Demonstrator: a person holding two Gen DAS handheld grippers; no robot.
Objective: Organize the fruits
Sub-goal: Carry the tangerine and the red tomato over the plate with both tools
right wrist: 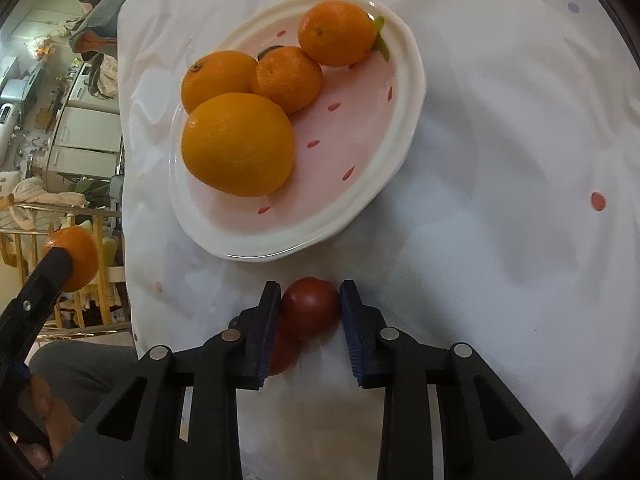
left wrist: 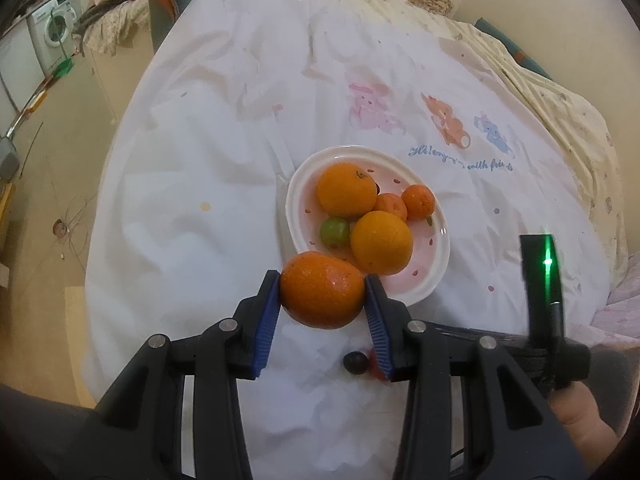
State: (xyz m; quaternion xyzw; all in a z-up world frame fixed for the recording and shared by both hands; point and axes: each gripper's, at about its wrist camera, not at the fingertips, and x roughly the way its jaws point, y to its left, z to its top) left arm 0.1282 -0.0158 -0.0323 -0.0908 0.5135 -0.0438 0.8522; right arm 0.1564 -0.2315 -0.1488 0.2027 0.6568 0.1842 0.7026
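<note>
My left gripper (left wrist: 322,286) is shut on an orange tangerine (left wrist: 322,290) and holds it above the near rim of the pink-and-white plate (left wrist: 434,276). The plate holds two large oranges (left wrist: 346,189), two small tangerines (left wrist: 418,201) and a green fruit (left wrist: 334,232). My right gripper (right wrist: 307,300) is shut on a dark red fruit (right wrist: 310,307) just in front of the plate (right wrist: 360,184) on the white cloth. A second red fruit (right wrist: 282,354) lies under it. The held tangerine also shows in the right wrist view (right wrist: 80,258).
A dark round fruit (left wrist: 355,362) lies on the white cloth (left wrist: 192,184) below my left gripper. The cloth covers a round table; its left edge drops to the floor. A washing machine (left wrist: 54,24) and clutter stand far left.
</note>
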